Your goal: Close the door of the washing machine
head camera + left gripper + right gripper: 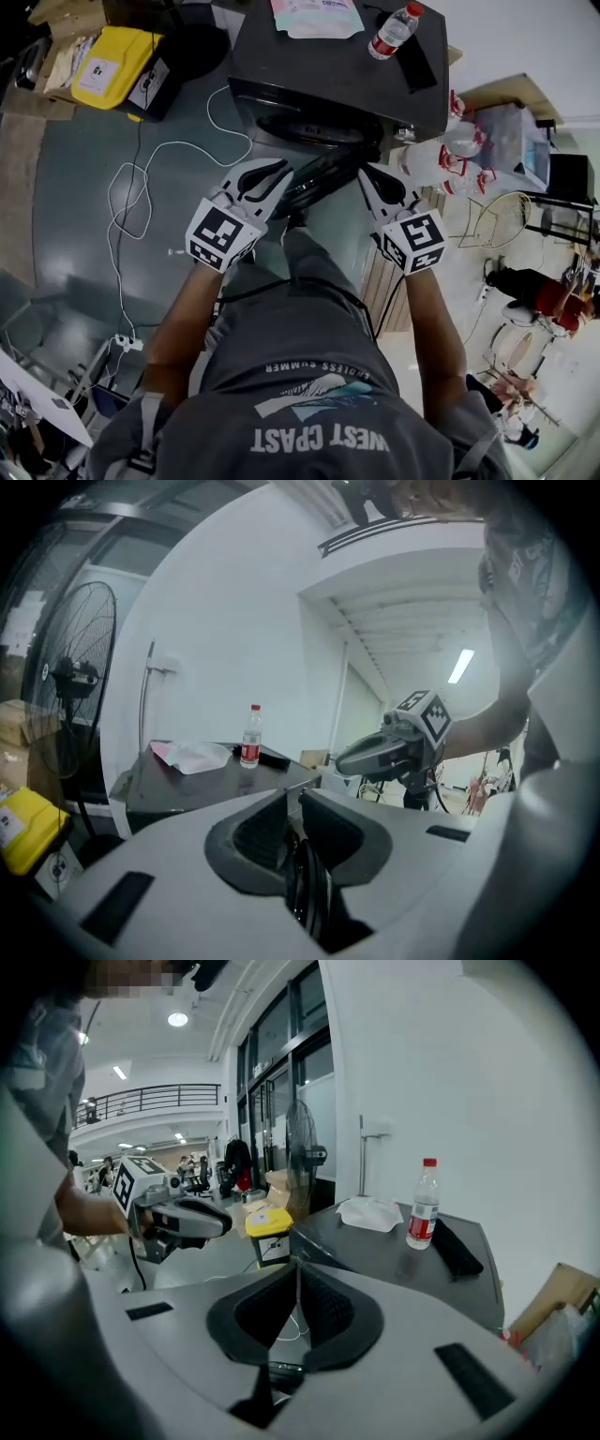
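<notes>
Head view: washing machine door (323, 181) between left gripper (284, 169) and right gripper (367, 172), jaws clenched, empty.

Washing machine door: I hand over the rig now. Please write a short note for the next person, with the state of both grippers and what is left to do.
Left gripper: jaws shut, empty, at the left of the door.
Right gripper: jaws shut, empty, at the right of the door.
Door: open, swung out from the washing machine toward the person, between the two grippers. Whether either gripper touches it cannot be told.
Done: nothing yet; the door is not closed.
Left: push the door shut, probably with the tip of a shut gripper.
</notes>
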A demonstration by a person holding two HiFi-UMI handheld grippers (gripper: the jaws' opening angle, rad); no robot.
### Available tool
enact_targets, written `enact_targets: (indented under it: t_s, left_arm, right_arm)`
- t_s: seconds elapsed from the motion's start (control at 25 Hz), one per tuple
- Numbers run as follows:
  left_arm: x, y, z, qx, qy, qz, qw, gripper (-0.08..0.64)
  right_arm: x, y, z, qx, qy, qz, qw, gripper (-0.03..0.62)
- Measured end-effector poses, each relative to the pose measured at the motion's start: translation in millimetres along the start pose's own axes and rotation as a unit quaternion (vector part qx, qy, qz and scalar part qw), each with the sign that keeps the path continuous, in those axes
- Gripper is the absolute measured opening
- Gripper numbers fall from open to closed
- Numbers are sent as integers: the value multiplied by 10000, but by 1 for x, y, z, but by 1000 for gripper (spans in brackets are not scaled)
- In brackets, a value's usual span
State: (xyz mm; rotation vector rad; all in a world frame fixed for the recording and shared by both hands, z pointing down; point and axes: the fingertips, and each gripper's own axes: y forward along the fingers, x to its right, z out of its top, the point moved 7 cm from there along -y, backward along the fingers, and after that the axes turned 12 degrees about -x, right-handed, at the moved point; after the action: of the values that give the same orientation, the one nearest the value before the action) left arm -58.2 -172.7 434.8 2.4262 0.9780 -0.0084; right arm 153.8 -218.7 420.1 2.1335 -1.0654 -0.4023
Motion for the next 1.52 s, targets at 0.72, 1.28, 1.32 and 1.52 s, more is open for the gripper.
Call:
enact_targets:
  t_s: [0.72,1.28,1.32,1.52]
  left_arm:
    - [24,120,-139,-1826,-530,-403,9809,221]
    - [49,168,-214,-2498,-630,-376,9655,235]
    - [50,171,-217,-2524,-601,-354,9651,235]
    - [55,180,-226,-2654,-335,-193,9634,232]
  right_arm:
    - [11,108,-108,-1987,-2308,1301,9436,181]
    - [19,155,-174,-2951,-4130,1755,8435,204]
    - [20,157,-176,-2974,-4207,1756,8389,204]
    - [19,162,-180,-2936,-4483,1740,8262,204]
